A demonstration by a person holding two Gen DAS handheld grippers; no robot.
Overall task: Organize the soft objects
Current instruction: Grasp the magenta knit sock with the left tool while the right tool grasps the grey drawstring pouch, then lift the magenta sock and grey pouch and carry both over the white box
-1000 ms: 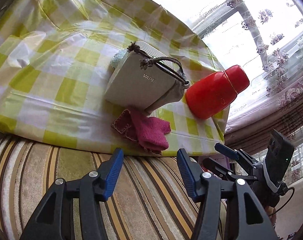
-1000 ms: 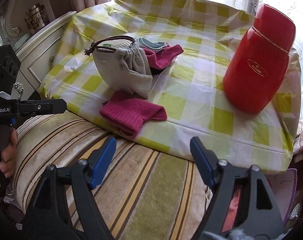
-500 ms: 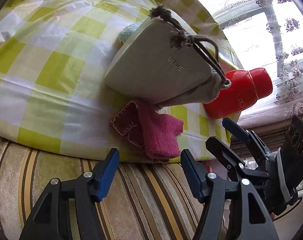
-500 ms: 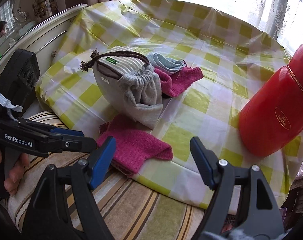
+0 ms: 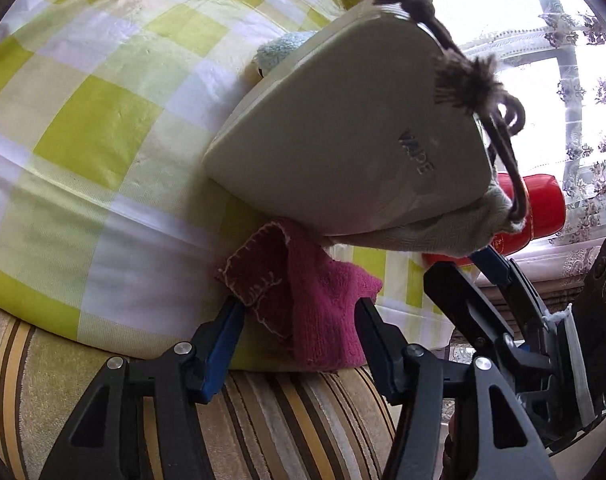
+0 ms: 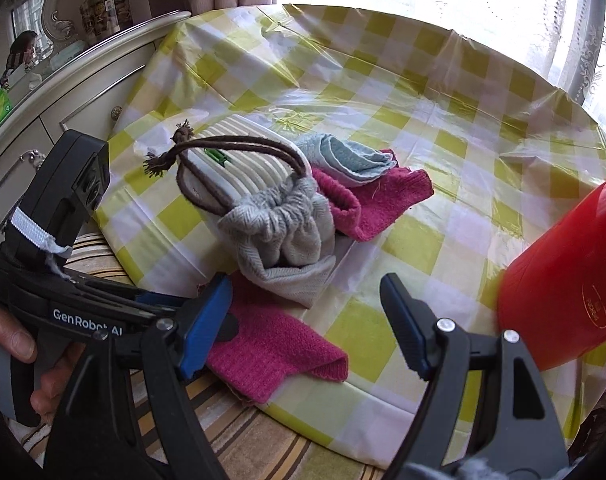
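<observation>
A pink knitted cloth (image 5: pixel 311 292) (image 6: pixel 275 348) lies folded at the near edge of the checked table (image 6: pixel 423 100), half under a grey drawstring pouch (image 5: pixel 343 140) (image 6: pixel 279 232). My left gripper (image 5: pixel 299 308) (image 6: pixel 159 302) straddles this cloth; its jaws are closing, with the cloth between the blue pads and no clear squeeze. My right gripper (image 6: pixel 305 284) (image 5: pixel 459 264) hovers open over the table edge just right of the cloth, with nothing between its fingers. Behind the pouch lie a second pink cloth (image 6: pixel 383 200) and a light blue cloth (image 6: pixel 351 156) (image 5: pixel 279 50).
A red flask (image 6: pixel 563 288) (image 5: pixel 539 208) stands at the table's right edge, close to my right gripper. A striped cushion (image 5: pixel 263 420) sits below the table rim. A cream dresser (image 6: pixel 83 92) with tins stands at the left. A person's hand (image 6: pixel 11 344) holds the left gripper.
Both grippers have come closer to the table edge. The left one dropped until its fingers flank the near pink cloth. The right one shifted left toward the pouch, staying open.
</observation>
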